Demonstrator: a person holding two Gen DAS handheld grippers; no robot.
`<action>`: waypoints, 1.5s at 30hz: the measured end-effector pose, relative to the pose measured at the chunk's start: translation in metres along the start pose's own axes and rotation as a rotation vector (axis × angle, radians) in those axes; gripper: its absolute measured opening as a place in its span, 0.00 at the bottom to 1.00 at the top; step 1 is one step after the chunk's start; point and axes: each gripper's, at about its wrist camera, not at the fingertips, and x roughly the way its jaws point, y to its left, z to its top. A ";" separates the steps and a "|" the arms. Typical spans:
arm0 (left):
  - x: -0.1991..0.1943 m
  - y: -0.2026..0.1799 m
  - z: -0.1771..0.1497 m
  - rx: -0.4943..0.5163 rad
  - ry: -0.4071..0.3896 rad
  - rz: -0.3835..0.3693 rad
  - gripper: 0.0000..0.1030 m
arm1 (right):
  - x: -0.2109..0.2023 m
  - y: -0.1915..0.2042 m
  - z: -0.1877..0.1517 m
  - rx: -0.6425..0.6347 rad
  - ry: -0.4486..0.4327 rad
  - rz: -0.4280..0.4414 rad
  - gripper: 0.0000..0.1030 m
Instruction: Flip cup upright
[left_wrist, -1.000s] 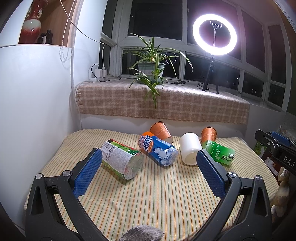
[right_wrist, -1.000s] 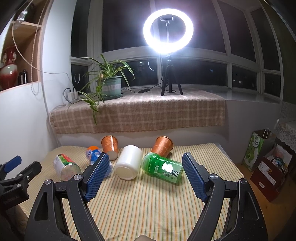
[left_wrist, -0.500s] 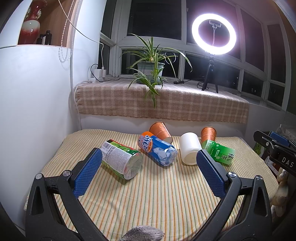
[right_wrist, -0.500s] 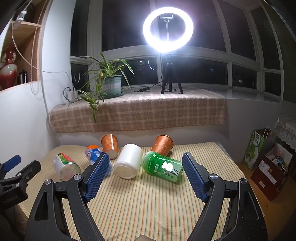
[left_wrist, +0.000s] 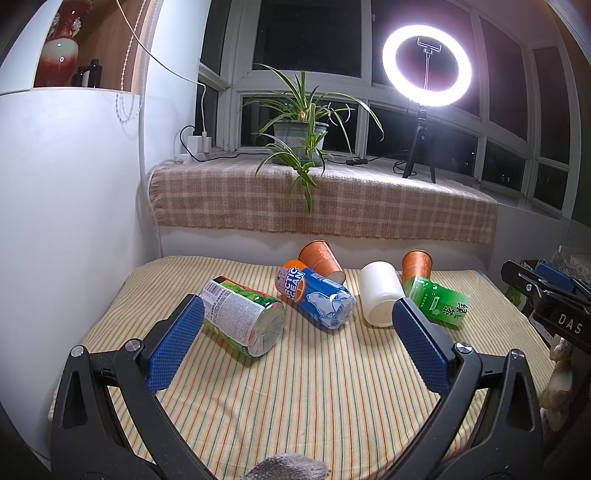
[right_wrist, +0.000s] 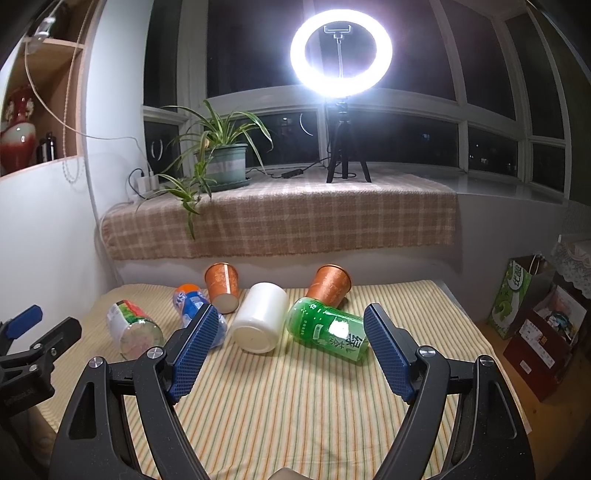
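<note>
Several cups and cans lie on their sides on the striped table (left_wrist: 314, 387). A white cup (left_wrist: 380, 295) (right_wrist: 260, 317) lies in the middle. Two orange paper cups lie behind, one on the left (left_wrist: 320, 257) (right_wrist: 221, 286), one on the right (left_wrist: 416, 264) (right_wrist: 330, 284). A green tea can (left_wrist: 437, 302) (right_wrist: 328, 330), a blue Arctic Ocean can (left_wrist: 317, 295) (right_wrist: 194, 302) and a green-and-white labelled can (left_wrist: 242, 319) (right_wrist: 133, 328) lie among them. My left gripper (left_wrist: 295, 341) is open and empty, short of the cans. My right gripper (right_wrist: 290, 347) is open and empty, short of the white cup and green can.
A checked cloth covers the sill (left_wrist: 332, 206) behind the table, with a potted plant (left_wrist: 301, 138) and a ring light on a tripod (left_wrist: 426, 70). A white wall (left_wrist: 66, 221) stands on the left. Bags and boxes (right_wrist: 532, 314) stand on the floor at the right.
Both views have shifted only slightly; the right gripper has edged a little forward. The cups and cans have not moved.
</note>
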 end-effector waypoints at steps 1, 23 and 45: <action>0.000 0.000 0.000 0.000 0.001 0.001 1.00 | 0.001 0.001 -0.001 -0.002 0.002 0.002 0.79; 0.016 0.050 -0.016 -0.060 0.108 0.066 1.00 | 0.098 0.039 0.010 -0.108 0.232 0.240 0.79; -0.009 0.125 -0.048 -0.178 0.180 0.202 1.00 | 0.267 0.143 0.014 -0.337 0.834 0.414 0.79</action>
